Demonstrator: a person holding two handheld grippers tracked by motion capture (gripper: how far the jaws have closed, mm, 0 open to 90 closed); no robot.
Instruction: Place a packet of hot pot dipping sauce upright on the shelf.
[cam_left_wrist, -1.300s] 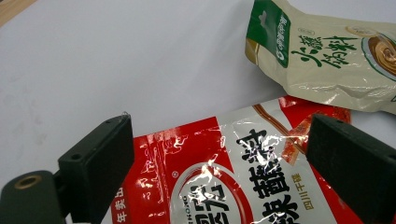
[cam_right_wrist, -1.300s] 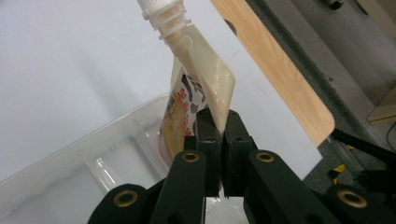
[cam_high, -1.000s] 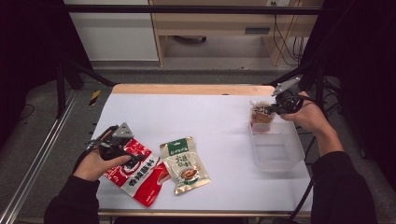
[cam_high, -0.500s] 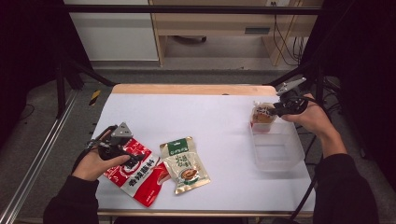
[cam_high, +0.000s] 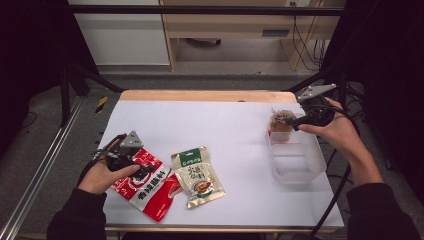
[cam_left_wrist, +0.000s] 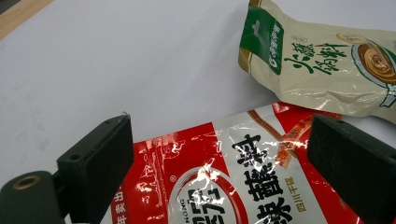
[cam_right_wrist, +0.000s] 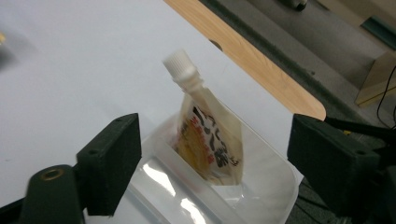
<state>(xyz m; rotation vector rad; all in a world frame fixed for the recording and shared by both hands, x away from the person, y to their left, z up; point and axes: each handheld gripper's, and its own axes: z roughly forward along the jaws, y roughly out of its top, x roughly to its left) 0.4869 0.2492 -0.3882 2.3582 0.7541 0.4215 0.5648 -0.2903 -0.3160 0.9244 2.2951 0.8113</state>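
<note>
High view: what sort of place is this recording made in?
Probably a lab or workshop recording station, not a kitchen: a white-topped table boxed in by a black frame, loose cables by bare wooden furniture, and grey floor.

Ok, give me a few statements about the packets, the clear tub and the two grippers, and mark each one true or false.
1. The spouted pouch stands inside the clear tub. True.
2. The right gripper is shut on the pouch. False: its jaws have just been opening and stand wide apart, clear of the pouch.
3. The red packet lies in the tub. False: it lies on the white table, under the left gripper.
4. The green-topped packet lies beside the red packet, on the tub's side of it. True.
5. The left gripper's jaws are open. True.
6. The pouch's cap is black. False: it is white.
</note>
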